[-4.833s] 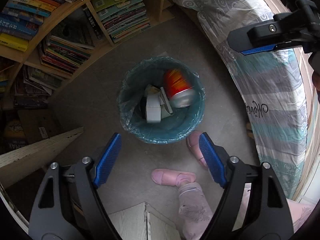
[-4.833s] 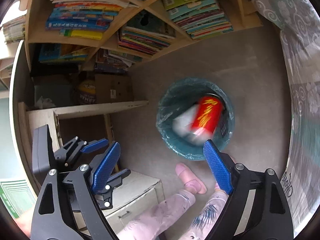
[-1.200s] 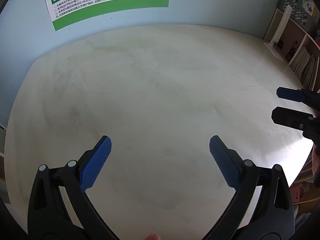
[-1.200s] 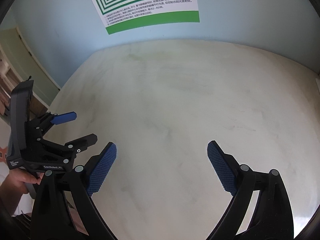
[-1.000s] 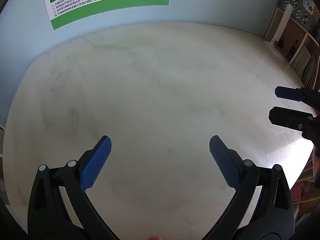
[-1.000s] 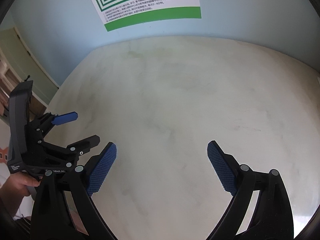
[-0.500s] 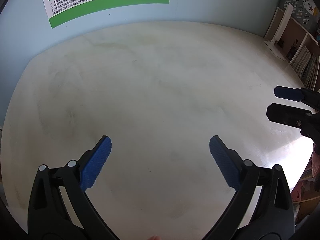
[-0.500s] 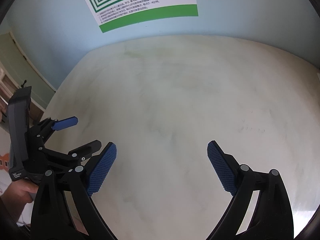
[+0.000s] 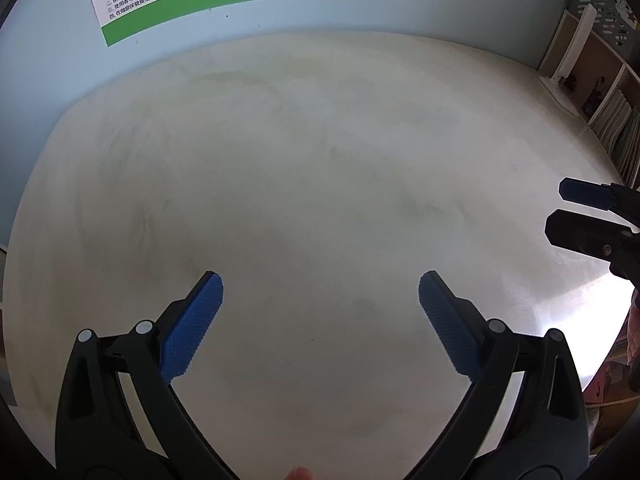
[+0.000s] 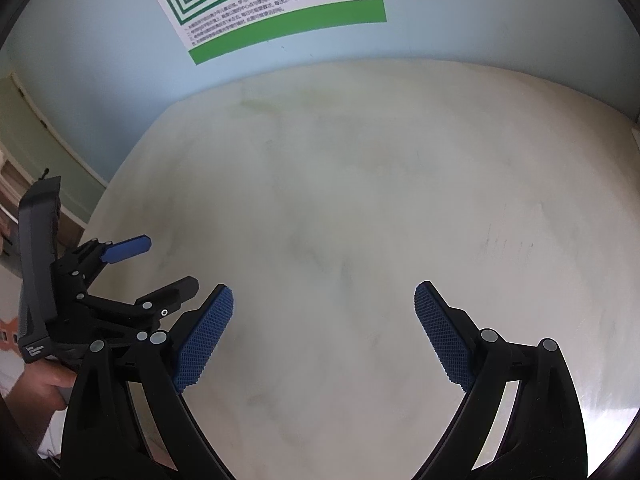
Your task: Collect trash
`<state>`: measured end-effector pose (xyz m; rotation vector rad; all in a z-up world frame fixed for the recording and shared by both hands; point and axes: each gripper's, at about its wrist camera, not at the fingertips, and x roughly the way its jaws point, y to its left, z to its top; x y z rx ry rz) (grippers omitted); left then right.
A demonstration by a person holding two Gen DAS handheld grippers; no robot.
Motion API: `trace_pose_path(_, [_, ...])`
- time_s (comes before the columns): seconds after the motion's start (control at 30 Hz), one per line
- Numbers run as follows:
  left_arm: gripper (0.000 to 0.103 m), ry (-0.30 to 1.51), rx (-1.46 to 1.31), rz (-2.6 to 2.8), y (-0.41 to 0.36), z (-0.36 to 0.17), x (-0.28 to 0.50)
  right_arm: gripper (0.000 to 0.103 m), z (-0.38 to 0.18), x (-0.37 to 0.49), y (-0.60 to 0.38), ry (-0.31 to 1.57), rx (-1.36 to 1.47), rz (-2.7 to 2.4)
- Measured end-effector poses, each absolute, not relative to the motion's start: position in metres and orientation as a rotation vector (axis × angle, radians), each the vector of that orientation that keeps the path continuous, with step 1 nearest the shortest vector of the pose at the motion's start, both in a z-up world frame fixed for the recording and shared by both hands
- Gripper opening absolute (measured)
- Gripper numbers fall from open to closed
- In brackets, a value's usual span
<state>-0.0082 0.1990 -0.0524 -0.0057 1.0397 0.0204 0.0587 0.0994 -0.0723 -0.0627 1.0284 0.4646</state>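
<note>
No trash is seen on the pale table (image 9: 320, 184), the landmark of both views. The left gripper (image 9: 320, 292) is held above the table's near half, its blue-padded fingers (image 9: 192, 324) spread wide with nothing between them. The right gripper (image 10: 324, 300) is likewise held over the table, fingers (image 10: 440, 328) wide apart and empty; it is seen at the table's right edge in the left wrist view. A hand (image 10: 44, 392) is glimpsed at the table's left edge, wrapped around the left gripper's handle. A green-and-white poster (image 10: 280, 4) is fixed to the blue wall (image 10: 100, 48) behind the table. Shelves (image 9: 612, 92) with books are visible beyond the table's right side.
</note>
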Motion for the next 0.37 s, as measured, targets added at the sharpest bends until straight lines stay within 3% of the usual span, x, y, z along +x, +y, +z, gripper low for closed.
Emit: trace_pose_path(0.37, [0.096, 1.049, 0.009, 0.025, 0.1978, -0.0552, -0.0046, 0.091, -0.0758, 0.0626, 0.0986, 1.037, -0.058, 0.463])
